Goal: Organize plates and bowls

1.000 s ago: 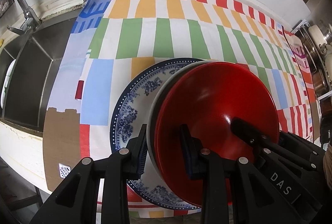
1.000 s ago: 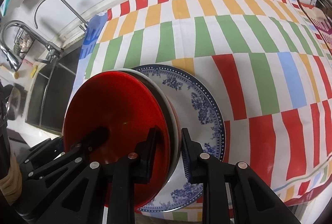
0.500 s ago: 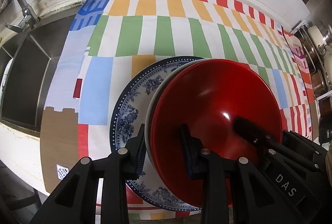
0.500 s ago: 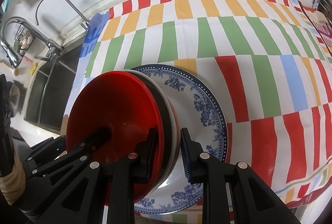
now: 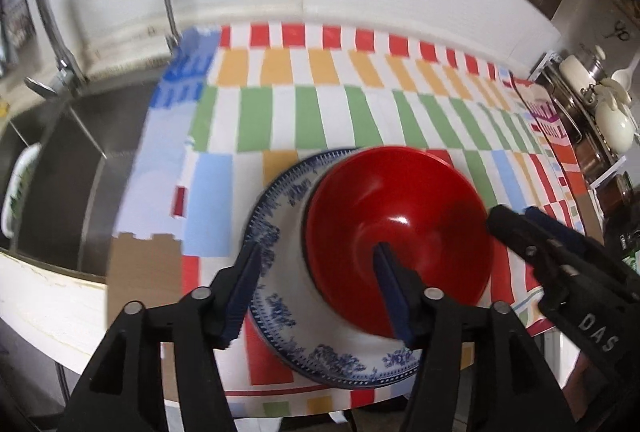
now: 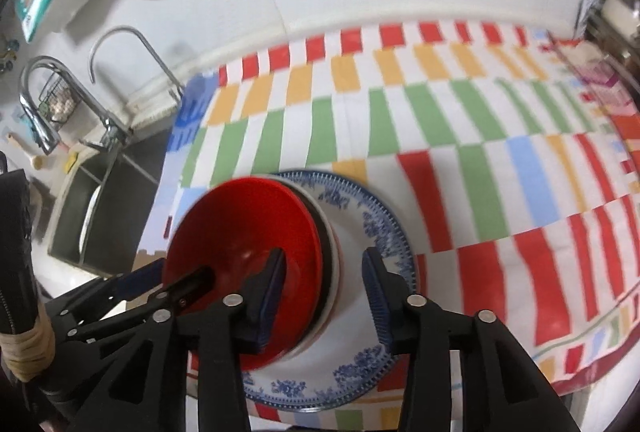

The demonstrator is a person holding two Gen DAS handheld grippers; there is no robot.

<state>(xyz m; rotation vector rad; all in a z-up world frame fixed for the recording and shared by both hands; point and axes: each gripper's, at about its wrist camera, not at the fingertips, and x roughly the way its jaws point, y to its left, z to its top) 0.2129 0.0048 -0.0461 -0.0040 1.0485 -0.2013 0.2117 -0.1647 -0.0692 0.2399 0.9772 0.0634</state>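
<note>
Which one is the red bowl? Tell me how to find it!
Look at the striped cloth beside the sink. Near its front edge lies a big blue-and-white flowered plate, with a stack of bowls on it. The red bowl is the top one, shiny plain red inside, while a white bowl peeks out beneath it.

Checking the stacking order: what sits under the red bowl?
The red bowl nests in a white bowl, only its rim showing. Both stand on the blue-patterned plate, which lies on the striped cloth. The plate's centre is covered.
</note>
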